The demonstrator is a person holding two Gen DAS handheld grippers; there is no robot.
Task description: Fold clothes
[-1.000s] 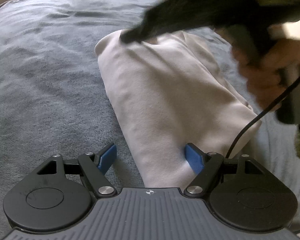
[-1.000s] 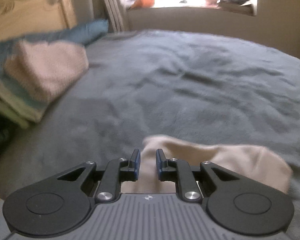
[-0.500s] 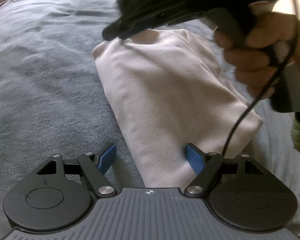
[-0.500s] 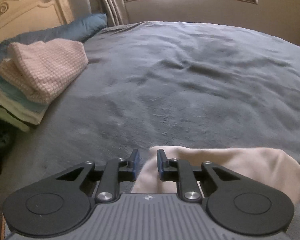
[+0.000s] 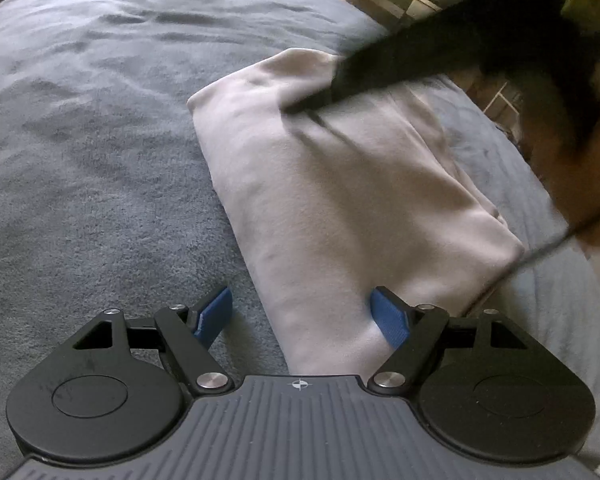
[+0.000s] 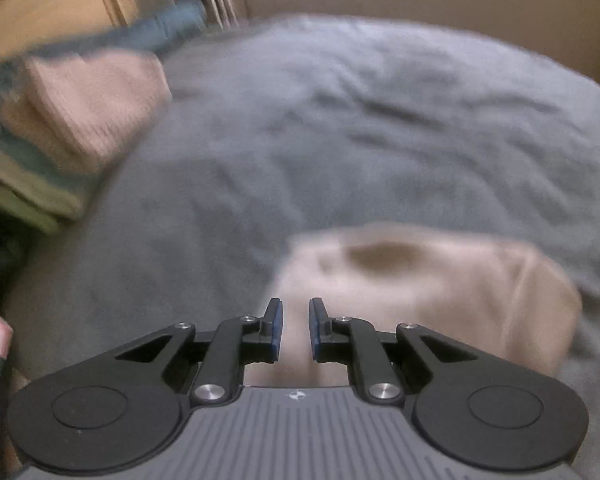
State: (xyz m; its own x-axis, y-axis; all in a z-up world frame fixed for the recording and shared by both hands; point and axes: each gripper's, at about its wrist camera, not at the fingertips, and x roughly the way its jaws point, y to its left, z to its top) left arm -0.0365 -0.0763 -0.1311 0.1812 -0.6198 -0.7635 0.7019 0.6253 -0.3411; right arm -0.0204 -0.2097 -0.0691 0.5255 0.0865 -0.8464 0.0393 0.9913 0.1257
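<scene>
A folded beige garment [image 5: 340, 208] lies on the grey-blue bed cover [image 5: 100, 140]. My left gripper [image 5: 302, 316] stands open and wide over the garment's near end. Its right blue pad [image 5: 388, 320] rests against the cloth, and the left pad is over the cover. My right gripper [image 5: 312, 104], blurred, comes in from the upper right with its tips on the garment's far end, where a crease runs out. In the right wrist view this gripper [image 6: 295, 328] shows a narrow gap, its jaws closing, with the garment [image 6: 440, 288] beneath them.
A stack of folded clothes [image 6: 80, 128] sits at the bed's left side next to a blue pillow [image 6: 172, 20]. A person's hand [image 5: 572, 168] and a black cable [image 5: 540, 256] are at the right. Furniture stands beyond the bed's far right corner.
My right gripper swung from the garment's far left corner to nearer the middle of its far end, and more of the cloth now shows ahead of it. The left gripper stayed put.
</scene>
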